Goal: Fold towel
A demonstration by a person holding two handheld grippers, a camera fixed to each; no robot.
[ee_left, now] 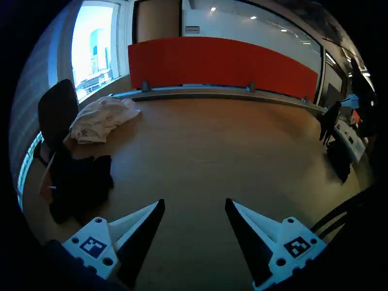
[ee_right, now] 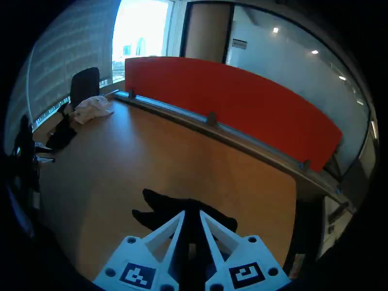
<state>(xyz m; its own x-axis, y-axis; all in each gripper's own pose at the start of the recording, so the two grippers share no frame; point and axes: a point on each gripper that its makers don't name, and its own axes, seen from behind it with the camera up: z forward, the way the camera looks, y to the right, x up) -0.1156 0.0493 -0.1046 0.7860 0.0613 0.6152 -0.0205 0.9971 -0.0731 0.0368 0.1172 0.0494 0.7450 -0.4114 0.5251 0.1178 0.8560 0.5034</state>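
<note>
**Colleague:** What were the two tools doing at that moment?

**Operator:** My right gripper (ee_right: 192, 212) was clenched. I saw only a thin slit between its fingers, and the dark towel (ee_right: 155, 206) sat pinched in that slit. The rest of the towel spread flat on the desk (ee_right: 121, 160), just ahead of the tips and out to both sides.

**Colleague:** And the left one?

**Operator:** My left gripper (ee_left: 194, 201) was released, its fingers spread wide above bare desk wood.

**Colleague:** Any other cloth around?

**Operator:** Yes. From the left gripper, a crumpled white cloth (ee_left: 104, 119) lay far ahead and to the left, near the desk's back edge. Closer in on the same side was a dark heap (ee_left: 80, 184); I could not tell what it was. A black chair (ee_left: 57, 109) stood beyond both, by the window (ee_left: 94, 48). From the right gripper, the white cloth showed far ahead and to the left, well apart from the towel I held. A red screen (ee_left: 218, 65) ran along the far side of the desk, ahead of both tools.
</note>
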